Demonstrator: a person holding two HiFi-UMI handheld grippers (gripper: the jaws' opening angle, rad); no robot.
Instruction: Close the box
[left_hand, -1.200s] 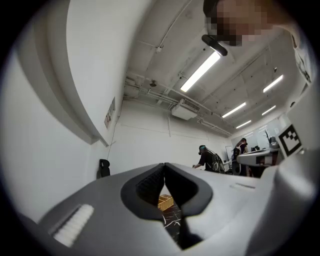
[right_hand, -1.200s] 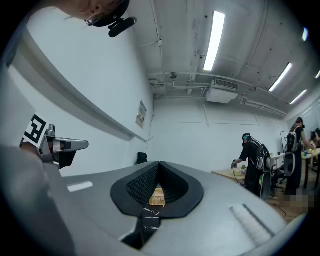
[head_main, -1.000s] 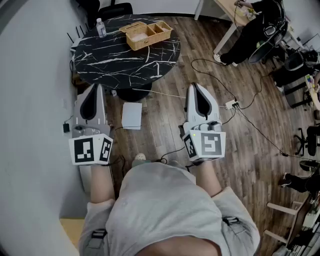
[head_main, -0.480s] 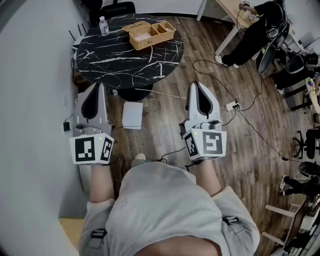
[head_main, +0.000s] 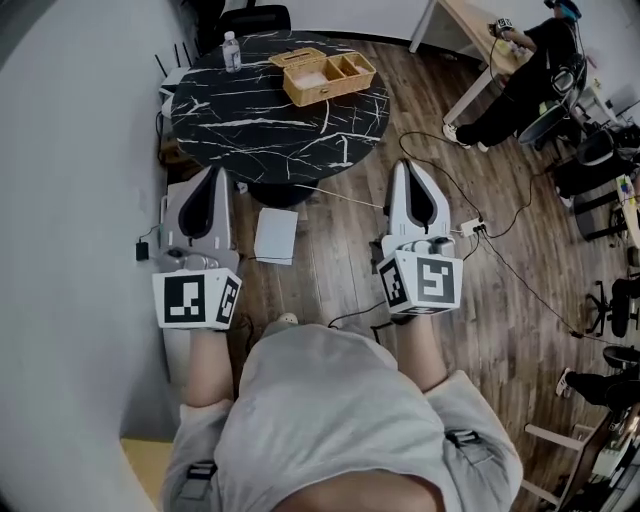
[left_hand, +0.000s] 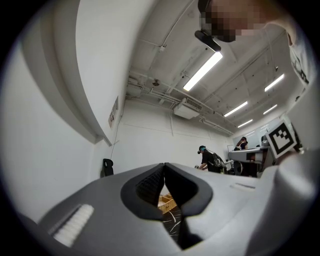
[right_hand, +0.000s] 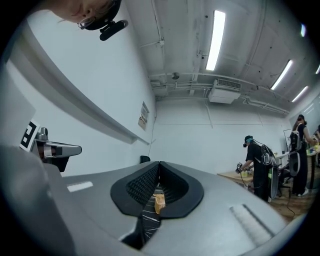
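A wooden box (head_main: 327, 75) with its lid open and inner compartments showing sits at the far side of a round black marble table (head_main: 280, 125). My left gripper (head_main: 214, 172) is shut and empty, held over the floor short of the table's near edge. My right gripper (head_main: 413, 165) is also shut and empty, level with it to the right. The left gripper view has the box (left_hand: 167, 202) small below the closed left gripper (left_hand: 163, 165) tips. Beneath the closed right gripper (right_hand: 159, 163) tips, the box (right_hand: 159, 202) is far off.
A water bottle (head_main: 232, 50) stands at the table's far left. A white sheet (head_main: 276, 236) lies on the wooden floor by the table's foot. Cables and a power strip (head_main: 470, 228) run to the right. A person (head_main: 520, 70) works at a desk far right. A wall is close on the left.
The head view has swung, so the table and box sit further right and slightly lower in it. Both grippers stay shut and have shifted a little right and down.
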